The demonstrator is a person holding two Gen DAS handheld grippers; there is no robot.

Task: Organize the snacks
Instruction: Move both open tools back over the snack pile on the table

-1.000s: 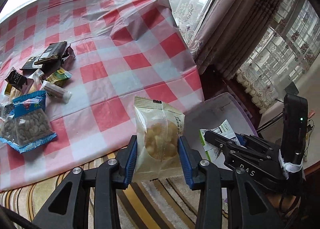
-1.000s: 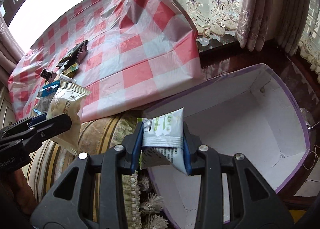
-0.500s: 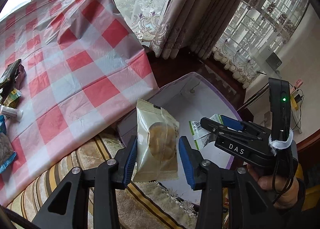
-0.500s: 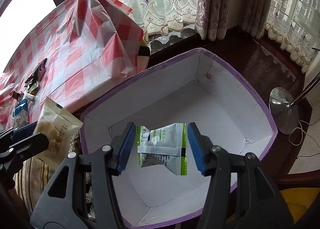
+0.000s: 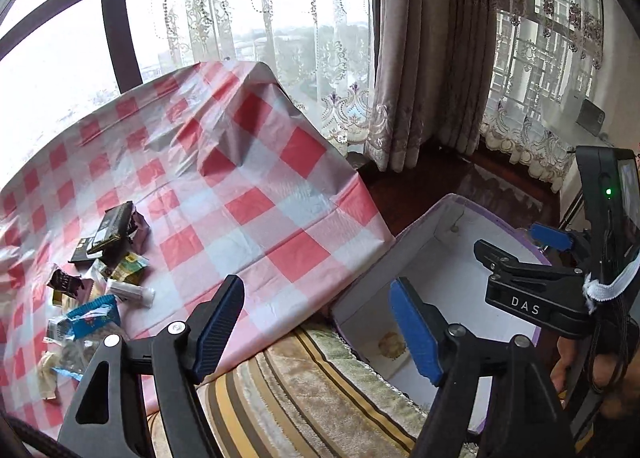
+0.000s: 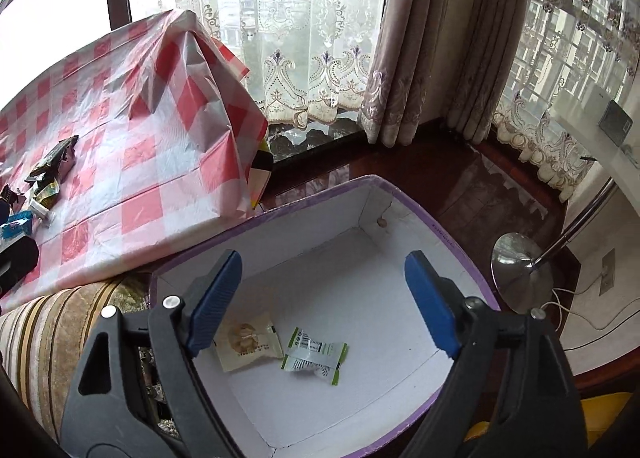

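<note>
Both tongs just opened; cracker pack [image 6: 248,346], green sachet [image 6: 314,356] dropped into box [image 6: 400,193].

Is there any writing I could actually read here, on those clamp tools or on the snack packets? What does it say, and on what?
"DAS": white letters on the side of the black right gripper, seen from the left wrist camera.
Cream snack packet in the purple-rimmed box: a line of print, too small to read.
Green-and-white packet beside it: barcode and print, too small to read.
Packets on the checked tablecloth: print too blurred to read.
</note>
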